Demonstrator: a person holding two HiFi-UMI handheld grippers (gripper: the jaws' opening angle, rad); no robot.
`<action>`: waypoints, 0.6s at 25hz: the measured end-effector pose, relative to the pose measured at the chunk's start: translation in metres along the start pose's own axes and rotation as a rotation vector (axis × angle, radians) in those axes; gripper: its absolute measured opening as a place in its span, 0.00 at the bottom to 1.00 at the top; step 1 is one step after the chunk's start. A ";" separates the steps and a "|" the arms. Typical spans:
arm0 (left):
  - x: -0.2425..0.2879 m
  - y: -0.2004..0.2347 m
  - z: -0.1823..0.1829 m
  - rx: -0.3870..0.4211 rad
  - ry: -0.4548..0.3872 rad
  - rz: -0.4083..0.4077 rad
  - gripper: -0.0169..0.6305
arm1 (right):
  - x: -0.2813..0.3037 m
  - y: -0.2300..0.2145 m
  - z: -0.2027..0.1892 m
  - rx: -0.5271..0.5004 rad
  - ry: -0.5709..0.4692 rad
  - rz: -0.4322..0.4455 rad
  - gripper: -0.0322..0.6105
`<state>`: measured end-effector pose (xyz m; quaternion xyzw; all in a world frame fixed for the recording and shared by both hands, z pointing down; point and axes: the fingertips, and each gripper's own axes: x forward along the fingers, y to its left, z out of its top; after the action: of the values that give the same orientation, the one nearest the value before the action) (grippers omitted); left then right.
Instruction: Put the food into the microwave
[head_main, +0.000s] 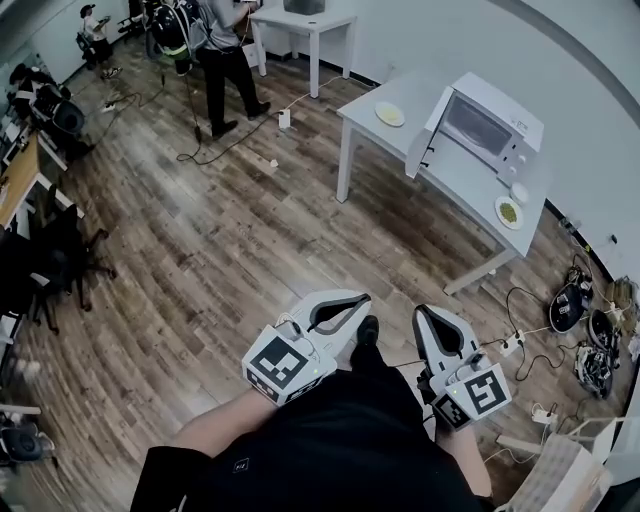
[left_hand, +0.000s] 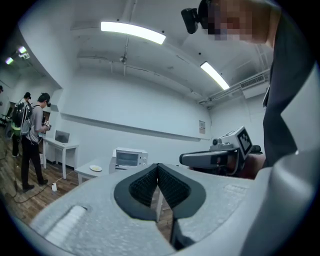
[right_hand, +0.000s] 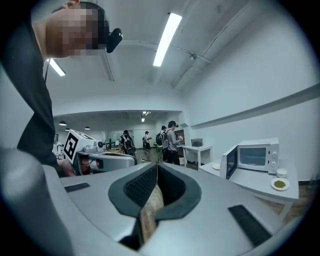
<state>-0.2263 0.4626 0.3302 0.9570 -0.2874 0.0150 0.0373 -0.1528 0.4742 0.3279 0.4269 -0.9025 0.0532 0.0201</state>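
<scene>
A white microwave (head_main: 487, 128) stands on a white table (head_main: 375, 135) at the upper right, its door (head_main: 423, 145) swung open. A plate of green food (head_main: 509, 212) lies on the table's near end, beside a small white bowl (head_main: 519, 192). A plate of yellowish food (head_main: 390, 114) lies at the far end. Both grippers are held level close to my body, far from the table. My left gripper (head_main: 362, 298) is shut and empty, its pads meeting (left_hand: 158, 165). My right gripper (head_main: 420, 313) is also shut with nothing in it (right_hand: 156, 164). The microwave (right_hand: 253, 156) and green plate (right_hand: 279, 184) show ahead of it.
Wooden floor lies between me and the table. Cables, power strips and gear (head_main: 578, 310) clutter the floor at the right. People (head_main: 220, 60) stand near a second white desk (head_main: 300, 25) at the back. Office chairs (head_main: 55, 260) and desks line the left.
</scene>
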 end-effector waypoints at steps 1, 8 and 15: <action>0.005 0.006 0.004 0.007 -0.005 0.007 0.04 | 0.008 -0.007 0.003 0.003 -0.007 0.007 0.07; 0.062 0.062 0.012 -0.008 0.004 0.049 0.04 | 0.062 -0.061 0.014 0.007 -0.012 0.071 0.07; 0.138 0.122 0.035 0.018 -0.007 0.109 0.04 | 0.094 -0.139 0.018 0.036 -0.028 0.110 0.07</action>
<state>-0.1778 0.2825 0.3102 0.9402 -0.3392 0.0163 0.0267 -0.1047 0.3122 0.3287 0.3775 -0.9238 0.0643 -0.0031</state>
